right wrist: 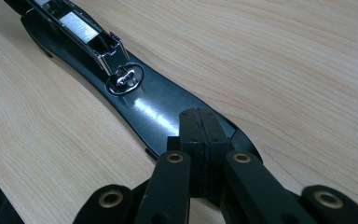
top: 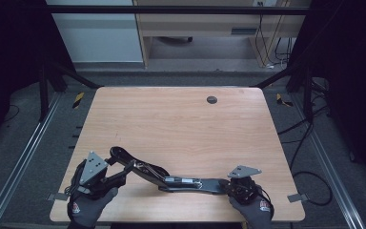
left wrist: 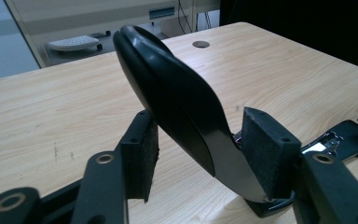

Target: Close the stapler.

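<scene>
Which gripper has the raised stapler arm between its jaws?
The left gripper: the stapler's top arm rises between its jaws. The right gripper, jaws together, presses on the flat base.

We see a wooden table (top: 181, 124) with a long black stapler (top: 171, 179) lying opened out along its near edge, its top arm raised at the left end. Our left gripper (top: 126, 171) reaches that raised arm; our right gripper (top: 225, 187) sits at the base's far end. Gloved hands hold both. A small dark round cap (top: 212, 99) sits near the far edge.
</scene>
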Motion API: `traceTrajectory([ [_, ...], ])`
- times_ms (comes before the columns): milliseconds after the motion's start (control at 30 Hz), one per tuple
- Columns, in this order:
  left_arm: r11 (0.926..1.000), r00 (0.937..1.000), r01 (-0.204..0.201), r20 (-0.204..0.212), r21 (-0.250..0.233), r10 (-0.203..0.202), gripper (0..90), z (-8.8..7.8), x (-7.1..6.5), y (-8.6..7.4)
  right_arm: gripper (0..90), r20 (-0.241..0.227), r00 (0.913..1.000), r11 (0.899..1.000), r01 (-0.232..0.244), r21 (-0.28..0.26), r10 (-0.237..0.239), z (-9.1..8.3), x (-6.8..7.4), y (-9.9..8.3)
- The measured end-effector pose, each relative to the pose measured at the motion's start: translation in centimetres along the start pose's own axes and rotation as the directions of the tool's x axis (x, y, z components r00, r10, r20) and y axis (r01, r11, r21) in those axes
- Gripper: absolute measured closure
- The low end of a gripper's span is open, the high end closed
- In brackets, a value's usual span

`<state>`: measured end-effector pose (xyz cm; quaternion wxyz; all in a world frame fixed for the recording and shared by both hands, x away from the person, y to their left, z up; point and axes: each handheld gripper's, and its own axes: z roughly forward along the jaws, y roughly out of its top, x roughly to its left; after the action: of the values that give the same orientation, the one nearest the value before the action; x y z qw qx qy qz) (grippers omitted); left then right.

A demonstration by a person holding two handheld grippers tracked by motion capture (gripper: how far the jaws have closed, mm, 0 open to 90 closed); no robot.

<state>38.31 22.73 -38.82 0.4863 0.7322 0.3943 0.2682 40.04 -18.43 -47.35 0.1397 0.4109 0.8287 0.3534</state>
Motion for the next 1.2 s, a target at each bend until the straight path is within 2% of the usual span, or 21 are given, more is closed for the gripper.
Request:
traceTrajectory([
  [167, 0.9999, 0.9999, 0.011, 0.003, -0.003, -0.011, 48.7, -0.01, -0.09, 0.13, 90.0, 0.007, 1.0000, 1.000, 0.003, 0.017, -0.003, 0.36, -0.11, -0.06],
  [200, 0.9999, 0.9999, 0.015, 0.004, -0.003, -0.015, 48.9, -0.01, -0.10, 0.13, 90.0, 0.007, 0.9999, 1.000, -0.008, 0.022, 0.007, 0.36, -0.07, -0.05],
  [267, 0.9998, 0.9998, 0.020, 0.005, -0.003, -0.020, 49.3, -0.02, -0.07, 0.11, 90.0, 0.010, 0.9999, 1.000, 0.003, 0.020, -0.003, 0.45, -0.18, -0.12],
  [633, 0.9997, 0.9996, 0.026, 0.006, -0.002, -0.026, 50.2, -0.08, -0.10, 0.16, 90.0, 0.018, 0.9998, 0.999, -0.009, 0.044, 0.008, 0.68, -0.38, -0.28],
  [867, 0.9996, 0.9995, 0.030, 0.008, -0.001, -0.030, 50.8, -0.14, -0.17, 0.23, 90.0, 0.014, 0.9995, 0.999, -0.029, 0.041, 0.028, 0.71, -0.46, -0.32],
  [967, 0.9996, 0.9995, 0.030, 0.009, 0.000, -0.030, 51.0, -0.16, -0.21, 0.28, 90.0, 0.017, 0.9998, 0.999, -0.015, 0.040, 0.015, 0.73, -0.50, -0.33],
  [1200, 0.9994, 0.9993, 0.034, 0.014, 0.003, -0.034, 51.7, -0.16, -0.31, 0.48, 90.0, 0.017, 0.9996, 0.999, -0.024, 0.041, 0.024, 0.75, -0.50, -0.29],
])
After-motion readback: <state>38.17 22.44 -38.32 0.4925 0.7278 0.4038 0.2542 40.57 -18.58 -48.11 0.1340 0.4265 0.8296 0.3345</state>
